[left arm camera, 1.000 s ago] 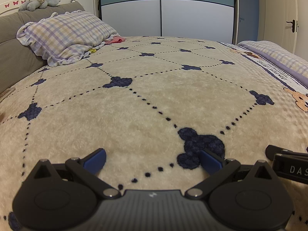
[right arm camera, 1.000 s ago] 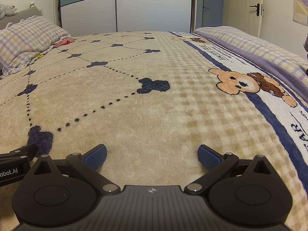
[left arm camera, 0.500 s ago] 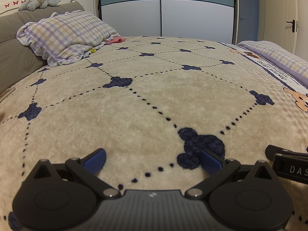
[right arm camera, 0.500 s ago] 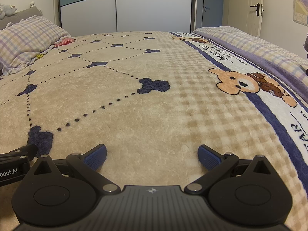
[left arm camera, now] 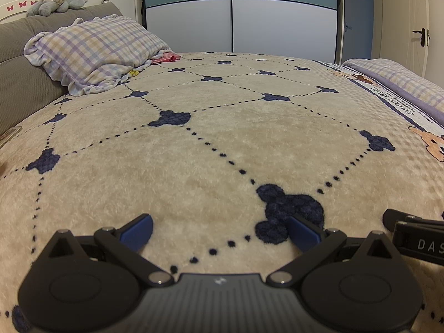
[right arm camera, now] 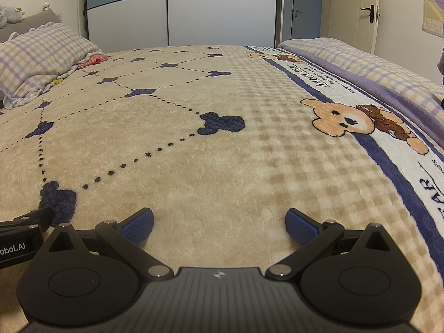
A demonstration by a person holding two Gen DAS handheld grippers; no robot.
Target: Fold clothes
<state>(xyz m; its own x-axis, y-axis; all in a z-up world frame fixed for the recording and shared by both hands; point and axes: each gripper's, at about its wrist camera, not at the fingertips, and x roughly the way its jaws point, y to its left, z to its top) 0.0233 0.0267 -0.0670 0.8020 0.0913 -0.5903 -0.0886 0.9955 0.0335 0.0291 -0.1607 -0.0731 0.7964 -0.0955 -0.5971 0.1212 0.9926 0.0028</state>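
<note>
We rest our left gripper [left arm camera: 219,231] and right gripper [right arm camera: 219,226] side by side on the blanket [left arm camera: 222,149], fingers spread wide, grasping nothing. Far ahead of the fingers, a pink garment [left arm camera: 164,58] (perhaps the clothes) lies beside the pillow [left arm camera: 94,52]. Folding hasn't begun.

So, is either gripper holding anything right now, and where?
Nothing. The left gripper and right gripper are both open over the blanket, with nothing between the fingers.

Fuzzy, plush fleece blanket [left arm camera: 222,144] under the tongs, matt black plastic tongs [right arm camera: 219,223] with ribbed blue pads [right arm camera: 137,226], soft checked cotton-looking pillow [left arm camera: 94,52] far ahead-left.
</note>
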